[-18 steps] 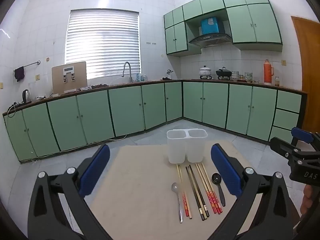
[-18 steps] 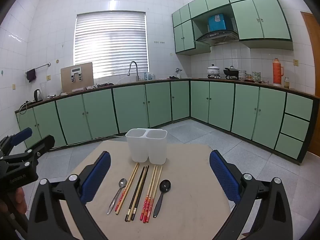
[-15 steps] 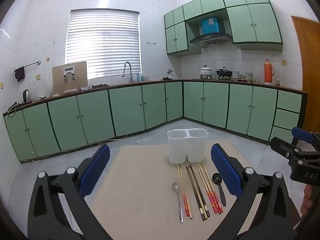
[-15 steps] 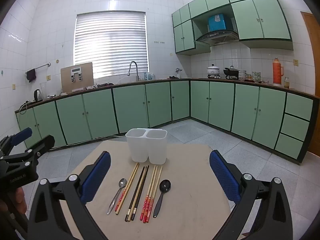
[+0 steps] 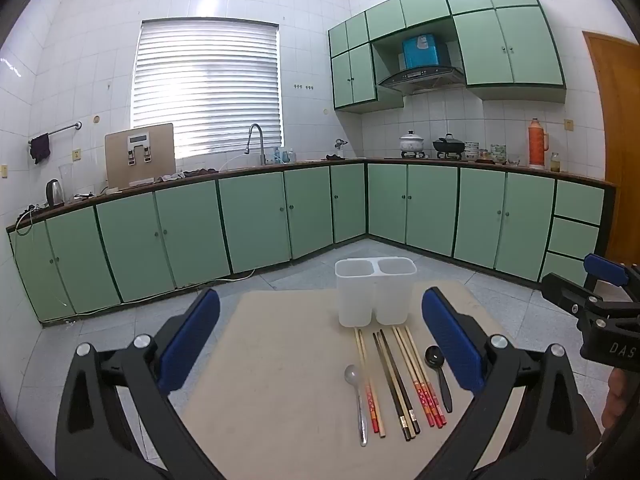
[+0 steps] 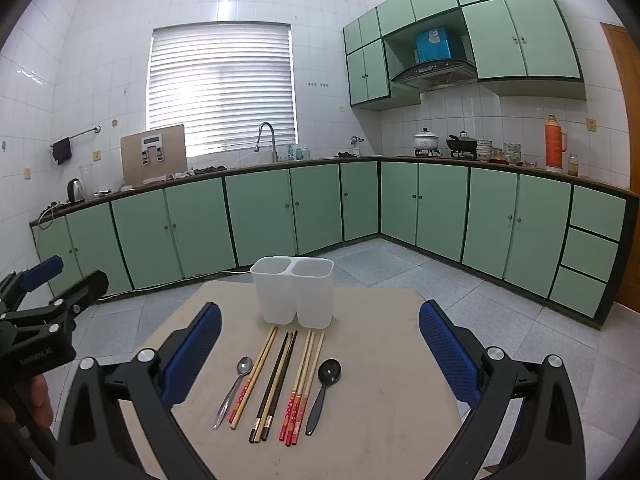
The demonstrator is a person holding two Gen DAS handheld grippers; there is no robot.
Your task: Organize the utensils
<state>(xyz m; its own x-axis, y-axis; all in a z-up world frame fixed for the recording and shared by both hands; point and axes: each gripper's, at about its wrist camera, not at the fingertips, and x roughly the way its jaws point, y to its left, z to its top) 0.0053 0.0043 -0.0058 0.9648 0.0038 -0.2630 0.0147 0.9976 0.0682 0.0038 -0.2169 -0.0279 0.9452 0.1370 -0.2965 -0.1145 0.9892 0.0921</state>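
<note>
Both grippers hover above the near edge of the beige counter (image 6: 384, 364), neither touching anything. The left gripper (image 5: 320, 344) has its blue pads spread wide apart, nothing between them. The right gripper (image 6: 320, 350) is likewise wide apart and holds nothing.

The white two-compartment holder (image 6: 294, 292) stands upright toward the far side of the counter; both compartments look empty from here.

The utensils lie in a row just in front of the holder, roughly parallel, handles toward the grippers. Left to right, seen from the right wrist:
- metal spoon (image 6: 234, 390), bowl toward the holder
- pale chopsticks with red ends (image 6: 256, 372), just beside the spoon
- dark chopsticks (image 6: 276, 380)
- light chopsticks with red patterned ends (image 6: 304, 380), two pairs close together as far as I can tell
- black spoon (image 6: 324, 388), at the right end of the row

The far tips of the chopsticks come near the holder's base; whether any touch it I cannot tell. Nothing lies across the row or between the grippers and the utensils.

Surroundings: green cabinets (image 6: 260, 216) run along two walls under a dark worktop. On it stand a faucet (image 6: 267, 138), a kettle (image 6: 76, 190), a brown board (image 6: 154, 154) leaning against the window blinds, a white pot (image 6: 426, 142), a black wok (image 6: 462, 144) and an orange thermos (image 6: 555, 142). A range hood (image 6: 434, 70) hangs above the stove. The floor is grey tile.
</note>
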